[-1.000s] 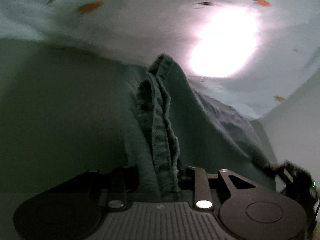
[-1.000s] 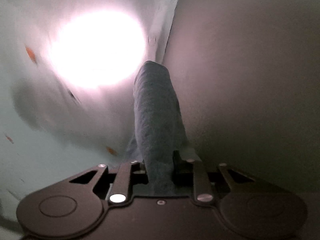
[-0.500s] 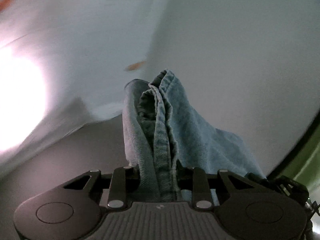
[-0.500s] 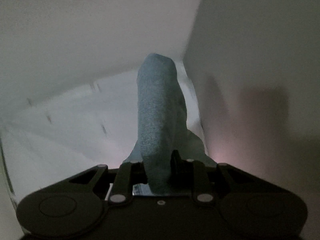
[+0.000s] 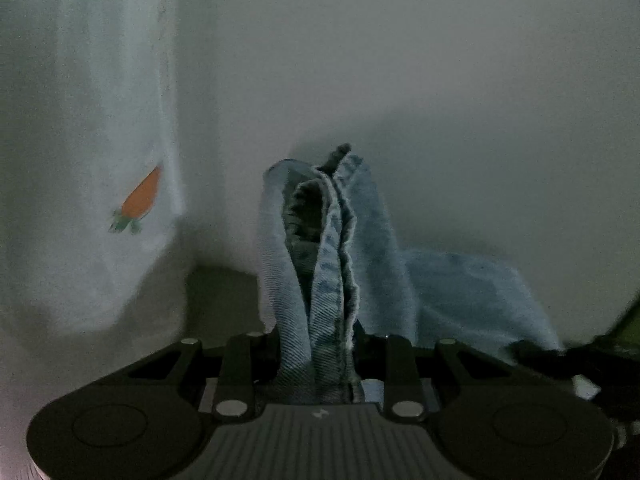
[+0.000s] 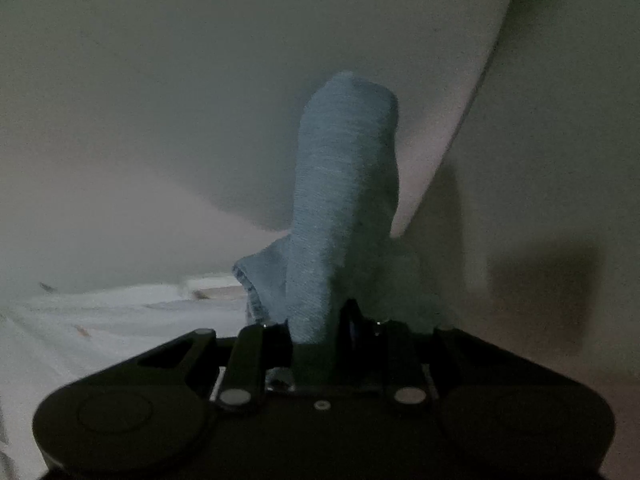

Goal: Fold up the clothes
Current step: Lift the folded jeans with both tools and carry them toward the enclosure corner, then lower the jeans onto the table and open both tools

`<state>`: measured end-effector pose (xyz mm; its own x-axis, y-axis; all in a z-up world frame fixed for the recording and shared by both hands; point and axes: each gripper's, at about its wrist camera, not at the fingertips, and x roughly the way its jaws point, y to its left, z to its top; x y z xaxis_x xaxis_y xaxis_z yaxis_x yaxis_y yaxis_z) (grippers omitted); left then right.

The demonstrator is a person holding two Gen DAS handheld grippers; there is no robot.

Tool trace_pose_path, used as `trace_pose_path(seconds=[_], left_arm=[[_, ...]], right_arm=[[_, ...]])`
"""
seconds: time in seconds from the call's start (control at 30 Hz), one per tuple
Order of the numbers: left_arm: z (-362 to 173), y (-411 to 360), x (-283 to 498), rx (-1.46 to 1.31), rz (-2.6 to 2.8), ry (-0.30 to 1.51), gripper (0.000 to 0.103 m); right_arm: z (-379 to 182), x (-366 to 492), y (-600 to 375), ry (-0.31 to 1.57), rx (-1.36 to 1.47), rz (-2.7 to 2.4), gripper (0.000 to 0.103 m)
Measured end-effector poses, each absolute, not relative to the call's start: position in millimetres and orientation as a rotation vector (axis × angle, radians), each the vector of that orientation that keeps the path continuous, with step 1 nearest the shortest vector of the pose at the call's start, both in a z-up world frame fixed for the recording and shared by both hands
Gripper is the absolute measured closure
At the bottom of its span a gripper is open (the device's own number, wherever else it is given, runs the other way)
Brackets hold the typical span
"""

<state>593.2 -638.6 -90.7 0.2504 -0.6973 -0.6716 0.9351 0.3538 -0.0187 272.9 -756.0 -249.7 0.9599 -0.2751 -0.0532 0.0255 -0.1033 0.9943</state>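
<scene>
**Both grippers clamped on a light-blue denim garment, held up in dim light**

Left wrist view: my left gripper is clenched on a bunched fold of the light-blue denim garment, which rises from between the fingers at lower centre to mid-frame. A stitched, slightly frayed hem edge runs up the middle of the bunch, and its darker inner face shows at the top. More of the same denim spreads to the lower right of the frame. In the left third hangs a white cloth printed with an orange carrot; the carrot motif sits at centre left. Behind the denim I see only a plain pale wall. A dark object at the far lower right edge is too blurred for me to identify.

Right wrist view: my right gripper is closed on a smooth, rounded fold of the denim garment, which stands upright from the fingers at lower centre to above mid-frame. A hem edge curls out at its lower left. White fabric with small marks lies across the lower left of the frame. A pale wall corner runs diagonally in the upper right.
</scene>
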Motion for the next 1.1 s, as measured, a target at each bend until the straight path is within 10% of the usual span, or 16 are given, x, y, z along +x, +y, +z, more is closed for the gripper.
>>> trace_pose_path(seconds=[0.17,0.43,1.1], left_arm=[[-166.8,-649.5,647.0,0.469,-1.053,0.688,0.054],[-209.8,-654.3,685.2,0.445,-0.992,0.729,0.019],[-11.4,-398.9,424.4,0.1,-0.721,0.264,0.0]], right_arm=[[-258.3,298.2,-763.6,0.135,1.306,-0.482,0.078],[-252.7,290.4,-761.4,0.272,1.101,-0.547,0.037],[-108.7,245.4,-608.8,0.329,0.425,-0.419,0.0]])
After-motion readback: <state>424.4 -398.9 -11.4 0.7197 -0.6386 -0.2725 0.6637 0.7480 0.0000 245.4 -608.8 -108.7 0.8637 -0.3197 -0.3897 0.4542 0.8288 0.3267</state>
